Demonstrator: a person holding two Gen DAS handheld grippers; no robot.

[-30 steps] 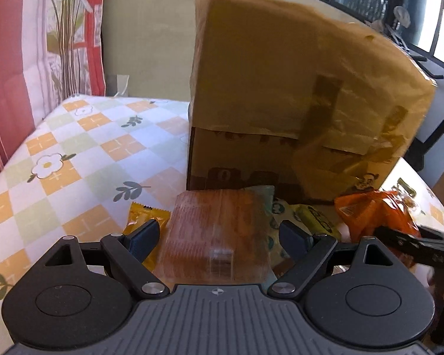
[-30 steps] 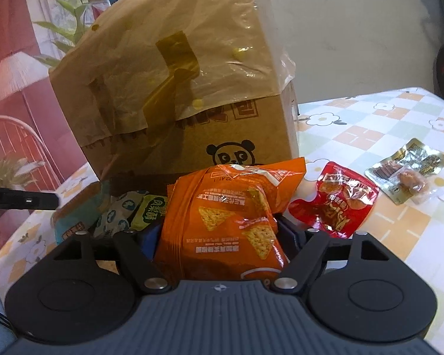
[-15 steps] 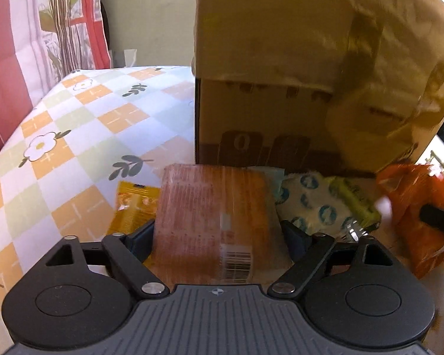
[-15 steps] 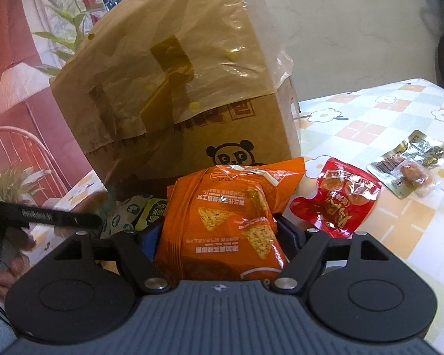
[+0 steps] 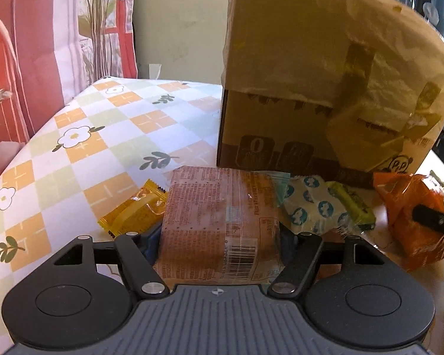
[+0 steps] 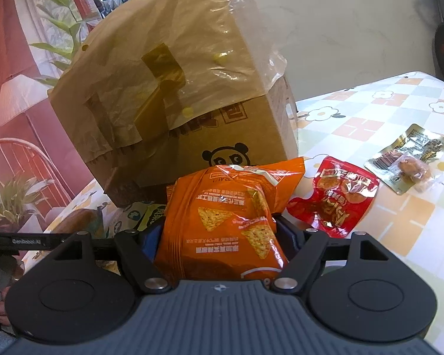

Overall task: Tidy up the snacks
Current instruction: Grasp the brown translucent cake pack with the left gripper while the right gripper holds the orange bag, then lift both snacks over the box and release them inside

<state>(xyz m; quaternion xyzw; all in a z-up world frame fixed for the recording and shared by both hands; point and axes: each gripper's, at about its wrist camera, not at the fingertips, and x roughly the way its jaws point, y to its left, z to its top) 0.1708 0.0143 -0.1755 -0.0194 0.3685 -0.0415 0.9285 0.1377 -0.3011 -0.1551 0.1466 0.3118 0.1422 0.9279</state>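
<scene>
Cardboard box [image 5: 281,136], one, draped in yellowish plastic, dominates the surface [image 5: 109,136]; every snack lies just before it. One orange chip bag [image 6: 228,224], puffy and crushable, sits pinched at its sides by the right tool [image 6: 222,236]. One flat biscuit pack [image 5: 219,224], light, slick-wrapped and probably brittle, lies between the left tool [image 5: 219,236] jaws, which have just been closing onto its long edges. Smaller: one red pouch [image 6: 337,198], one gold pouch [image 6: 408,159], one yellow sachet [image 5: 136,210].
</scene>
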